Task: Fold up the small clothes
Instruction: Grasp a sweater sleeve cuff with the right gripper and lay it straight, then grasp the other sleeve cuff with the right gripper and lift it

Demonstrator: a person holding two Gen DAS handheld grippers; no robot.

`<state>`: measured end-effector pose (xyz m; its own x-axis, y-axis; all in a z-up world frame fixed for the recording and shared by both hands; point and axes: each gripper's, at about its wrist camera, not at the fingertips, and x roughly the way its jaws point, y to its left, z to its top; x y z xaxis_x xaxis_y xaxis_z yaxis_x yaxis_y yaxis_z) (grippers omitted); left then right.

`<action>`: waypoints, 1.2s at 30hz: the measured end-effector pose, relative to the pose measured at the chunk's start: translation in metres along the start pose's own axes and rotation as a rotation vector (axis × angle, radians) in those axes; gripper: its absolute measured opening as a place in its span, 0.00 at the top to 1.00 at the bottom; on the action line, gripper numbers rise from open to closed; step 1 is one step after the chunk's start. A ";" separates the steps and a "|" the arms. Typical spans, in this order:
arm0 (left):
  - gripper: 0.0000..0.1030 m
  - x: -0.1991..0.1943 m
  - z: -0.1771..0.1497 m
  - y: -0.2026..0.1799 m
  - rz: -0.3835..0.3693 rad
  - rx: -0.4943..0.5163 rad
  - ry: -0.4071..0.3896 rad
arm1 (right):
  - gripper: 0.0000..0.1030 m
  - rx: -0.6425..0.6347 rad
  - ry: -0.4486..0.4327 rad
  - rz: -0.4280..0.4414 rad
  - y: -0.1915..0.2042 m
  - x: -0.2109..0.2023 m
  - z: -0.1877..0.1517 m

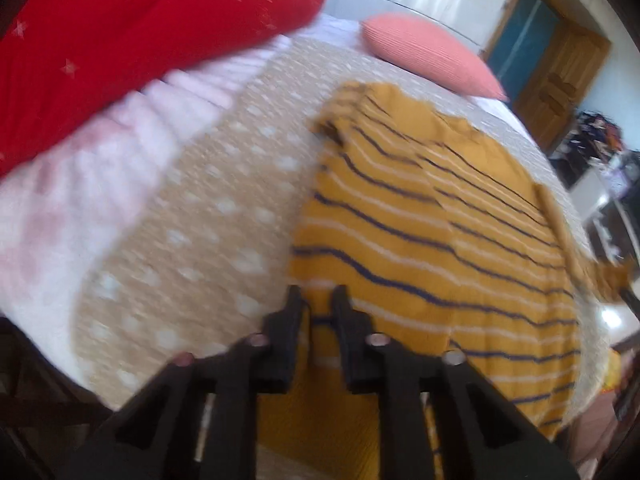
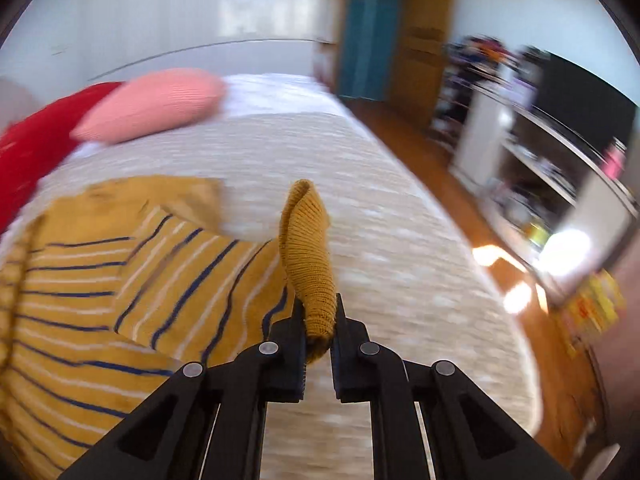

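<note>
A small mustard-yellow sweater (image 1: pixel 440 216) with navy and white stripes lies spread on the beige dotted bedspread (image 1: pixel 208 216). My left gripper (image 1: pixel 318 300) hovers over the sweater's near left hem, its jaws a narrow gap apart with fabric seen between them; I cannot tell whether it grips. My right gripper (image 2: pixel 318 312) is shut on the ribbed cuff (image 2: pixel 308 248) of a sleeve and holds it lifted above the bed, the striped sleeve (image 2: pixel 192 272) trailing back to the sweater's body (image 2: pixel 60 300) on the left.
A red pillow (image 1: pixel 120 48) and a pink pillow (image 1: pixel 428 56) lie at the head of the bed. The bed's right edge (image 2: pixel 508 320) drops to a wooden floor (image 2: pixel 460 184). White shelves (image 2: pixel 532 160) and a door (image 2: pixel 372 28) stand beyond.
</note>
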<state>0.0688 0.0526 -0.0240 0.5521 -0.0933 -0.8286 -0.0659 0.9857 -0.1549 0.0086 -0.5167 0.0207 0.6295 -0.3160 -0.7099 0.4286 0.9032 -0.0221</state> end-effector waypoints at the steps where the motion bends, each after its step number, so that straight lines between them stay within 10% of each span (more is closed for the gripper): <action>1: 1.00 -0.006 0.007 0.006 0.084 -0.001 -0.028 | 0.92 0.012 0.000 -0.025 -0.018 -0.002 0.000; 5: 1.00 -0.039 0.036 0.047 0.309 -0.071 -0.137 | 0.90 0.045 0.014 -0.129 -0.069 -0.011 -0.009; 8: 0.99 -0.078 0.045 0.071 0.255 -0.095 -0.189 | 0.84 0.127 0.059 -0.120 -0.096 -0.011 -0.021; 12: 0.30 -0.098 0.032 0.062 0.149 -0.037 -0.239 | 0.69 0.091 0.044 0.030 -0.078 -0.049 -0.040; 13: 0.26 -0.098 0.026 0.057 0.112 -0.030 -0.243 | 0.65 0.073 0.044 0.062 -0.068 -0.053 -0.047; 20: 0.26 -0.005 -0.008 0.008 -0.009 0.080 0.006 | 0.60 0.002 0.086 0.253 0.015 -0.055 -0.096; 24: 0.91 0.003 -0.017 0.000 -0.131 0.042 0.028 | 0.60 -0.042 0.107 0.266 0.048 -0.049 -0.105; 28: 0.97 -0.018 -0.004 0.005 0.070 0.069 -0.054 | 0.60 -0.045 0.093 0.267 0.054 -0.052 -0.104; 32: 0.97 -0.034 0.022 0.071 0.244 -0.112 -0.106 | 0.60 -0.019 0.079 0.273 0.043 -0.060 -0.103; 36: 0.96 -0.052 0.011 0.108 0.234 -0.190 -0.123 | 0.59 -0.007 0.100 0.359 0.037 -0.068 -0.113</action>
<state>0.0419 0.1649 0.0080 0.5990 0.1620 -0.7842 -0.3507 0.9335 -0.0751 -0.0916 -0.4292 -0.0115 0.6721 0.0507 -0.7387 0.1876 0.9534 0.2362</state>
